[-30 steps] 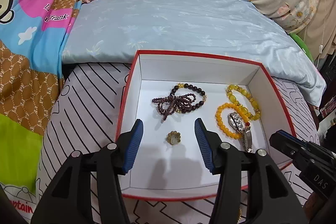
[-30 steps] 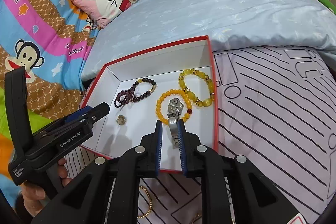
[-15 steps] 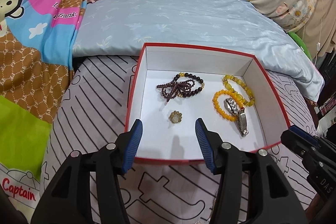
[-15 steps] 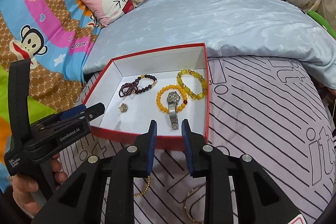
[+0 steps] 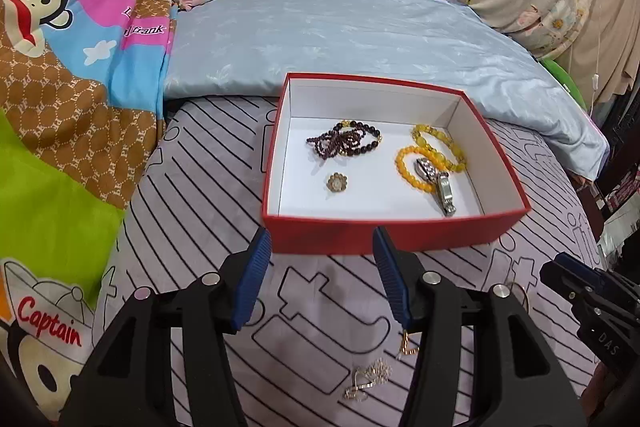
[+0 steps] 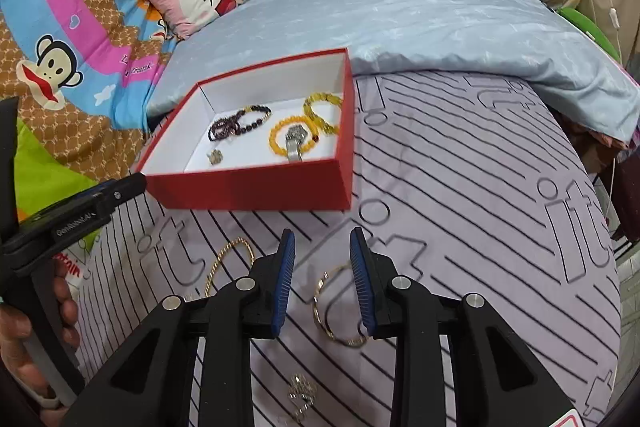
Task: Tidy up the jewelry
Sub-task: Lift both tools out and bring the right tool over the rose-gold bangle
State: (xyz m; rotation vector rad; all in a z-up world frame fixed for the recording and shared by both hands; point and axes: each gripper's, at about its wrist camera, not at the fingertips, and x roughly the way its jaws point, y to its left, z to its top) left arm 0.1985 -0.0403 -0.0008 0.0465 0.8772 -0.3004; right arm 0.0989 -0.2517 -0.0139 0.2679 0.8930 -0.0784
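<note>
Right tongs (image 6: 322, 251) are opening, empty, above the gold bangle (image 6: 336, 307) on the bed. Left tongs (image 5: 320, 247) are hanging spread, empty. Best straddling one rim, pinching gently.

Red box (image 5: 384, 237) looks matt cardboard, white paper-like lining. Watch (image 5: 438, 183) shiny silver metal. Yellow bead bracelets (image 5: 436, 147) glossy, translucent. Gold bangle (image 6: 332, 307) polished metal. Striped sheet (image 6: 460, 207) soft matt cloth; blue quilt (image 5: 340, 39) faintly sheeny fabric.

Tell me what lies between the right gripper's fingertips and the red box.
Only bare striped bedsheet lies between the empty, opening right gripper and the red box, as the right wrist view shows.
</note>
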